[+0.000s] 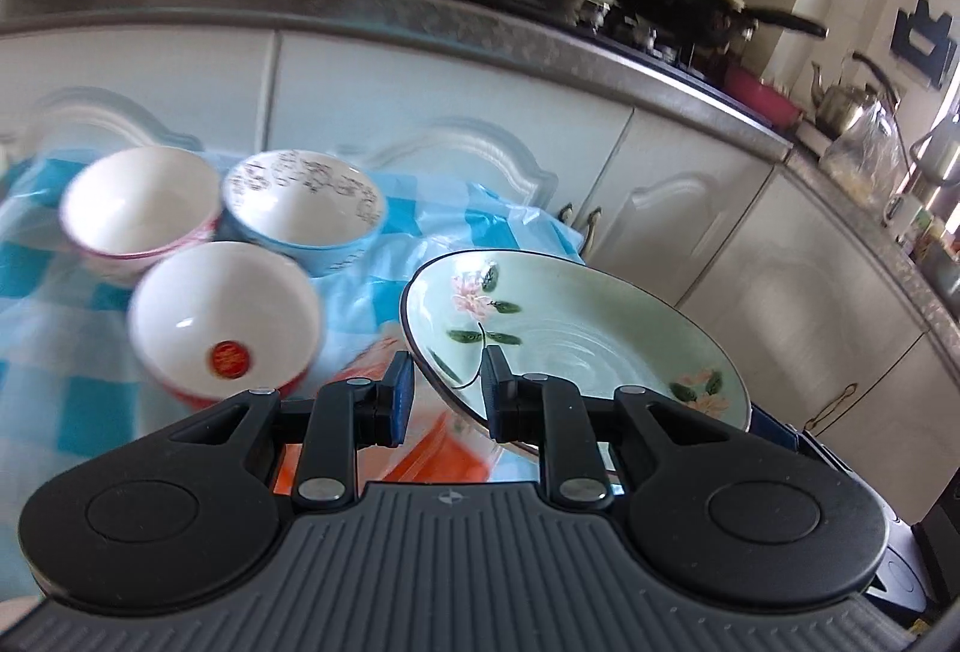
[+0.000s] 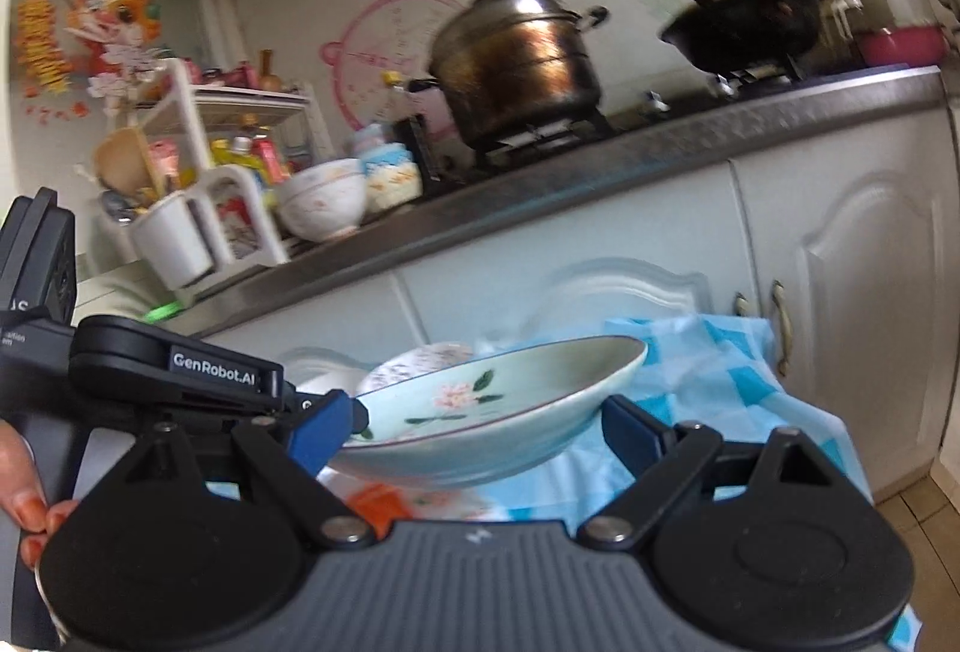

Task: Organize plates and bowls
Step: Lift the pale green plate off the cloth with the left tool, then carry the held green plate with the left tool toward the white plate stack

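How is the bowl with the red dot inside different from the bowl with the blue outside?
The red-dot bowl has a plain white inside with one round red mark near the bottom; the blue bowl carries dark scribbled patterning around its inner wall. The red-dot bowl is red outside, the blue bowl light blue. The red-dot bowl sits nearer the left gripper, the blue bowl farther back. Both stand upright and empty on the checked cloth.

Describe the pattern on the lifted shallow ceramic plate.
Pale green plate with pink flowers, dark green leaves and a dark rim; clearest in the left wrist view.
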{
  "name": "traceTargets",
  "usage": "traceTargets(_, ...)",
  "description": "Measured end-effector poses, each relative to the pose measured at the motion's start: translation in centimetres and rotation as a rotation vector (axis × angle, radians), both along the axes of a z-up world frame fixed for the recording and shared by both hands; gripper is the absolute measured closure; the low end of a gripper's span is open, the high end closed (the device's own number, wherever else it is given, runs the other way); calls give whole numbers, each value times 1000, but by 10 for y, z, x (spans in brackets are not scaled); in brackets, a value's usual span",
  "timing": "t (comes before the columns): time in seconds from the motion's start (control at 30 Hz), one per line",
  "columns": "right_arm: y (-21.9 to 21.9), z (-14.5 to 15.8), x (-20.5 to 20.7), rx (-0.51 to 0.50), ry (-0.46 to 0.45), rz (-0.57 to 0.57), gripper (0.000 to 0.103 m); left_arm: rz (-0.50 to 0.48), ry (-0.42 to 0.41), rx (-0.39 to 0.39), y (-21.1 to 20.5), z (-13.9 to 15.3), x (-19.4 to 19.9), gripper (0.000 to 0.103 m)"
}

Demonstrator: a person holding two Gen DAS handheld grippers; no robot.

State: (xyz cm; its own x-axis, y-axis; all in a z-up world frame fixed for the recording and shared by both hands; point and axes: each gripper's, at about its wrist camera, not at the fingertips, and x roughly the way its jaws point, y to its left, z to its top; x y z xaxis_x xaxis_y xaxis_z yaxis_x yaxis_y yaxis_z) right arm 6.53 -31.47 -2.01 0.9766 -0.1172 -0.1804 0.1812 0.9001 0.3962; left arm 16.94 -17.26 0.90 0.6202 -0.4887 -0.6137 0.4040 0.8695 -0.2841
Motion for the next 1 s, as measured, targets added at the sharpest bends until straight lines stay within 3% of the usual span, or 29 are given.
traceTargets(0.33,91,33,-19,-80,-60,172,13,113,-33,-55,87,23,-52,75)
traceTargets(0.37,102,35,-20,-94,-65,198,20,112,-39,-68,94,25,-58,77)
traceTargets(0.43,128,41,-21,-124,-94,307,35,77,-63,-80,101,28,-72,98)
traceTargets(0.5,159,45,-18,-219,-78,335,35,103,-75,-86,105,28,-84,98)
traceTargets(0.6,174,35,-16,-244,-88,374,33,168,-46,-119,126,13,-82,97)
traceTargets(0.7,150,18,-16,-127,-48,335,29,240,16,-142,152,-7,-70,97)
traceTargets(0.77,129,10,-17,-57,-31,298,14,287,45,-147,164,-15,-57,97)
traceTargets(0.87,103,-2,-16,63,-5,244,12,278,75,-154,169,-18,-36,93)
traceTargets(0.93,90,-9,-12,152,2,230,12,266,67,-139,167,-20,-23,82)
traceTargets(1.0,82,-14,-8,226,2,218,12,240,101,-144,162,-27,-6,79)
